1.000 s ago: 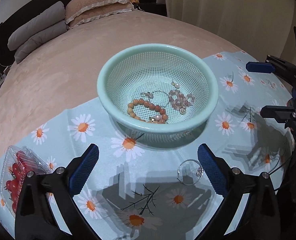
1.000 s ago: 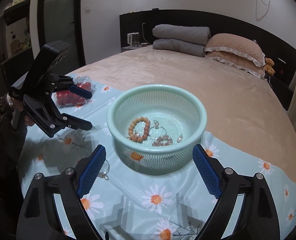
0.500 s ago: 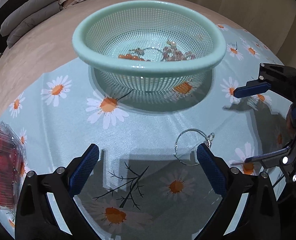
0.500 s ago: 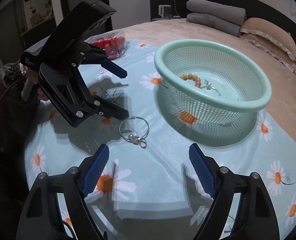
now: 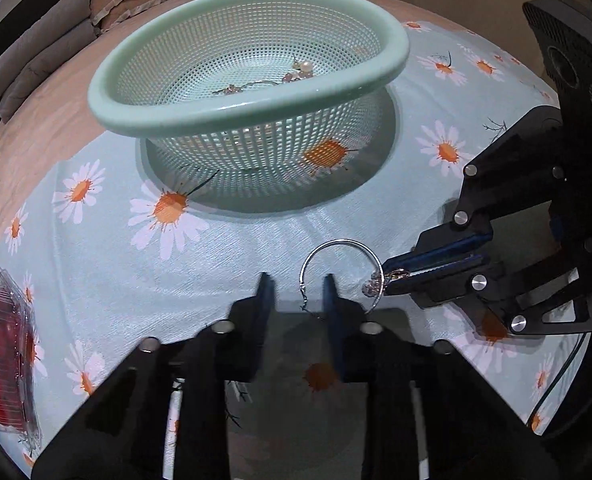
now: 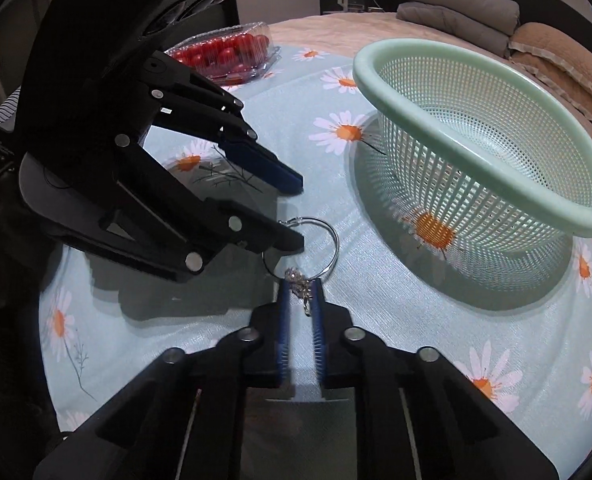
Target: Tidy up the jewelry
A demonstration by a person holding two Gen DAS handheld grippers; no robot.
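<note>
A thin silver hoop bracelet (image 5: 341, 246) with a small charm cluster (image 5: 371, 287) lies on the daisy cloth in front of the mint green basket (image 5: 248, 104). My left gripper (image 5: 297, 282) is narrowed around the hoop's near end, jaws a little apart. My right gripper (image 6: 300, 286) is shut on the charm cluster (image 6: 296, 278) of the hoop (image 6: 329, 236). The right gripper shows in the left wrist view (image 5: 391, 270) and the left gripper in the right wrist view (image 6: 296, 210). The basket (image 6: 483, 160) holds bead and pearl jewelry (image 5: 296, 72).
A clear box of red cherry tomatoes (image 6: 224, 54) sits on the cloth's left side, also in the left wrist view (image 5: 0, 360). The daisy cloth (image 5: 96, 280) lies on a pink bed with pillows (image 6: 455, 4) behind.
Both grippers came down to the hoop. The left jaws narrowed from wide open around its near end. The right jaws closed on the charm.
</note>
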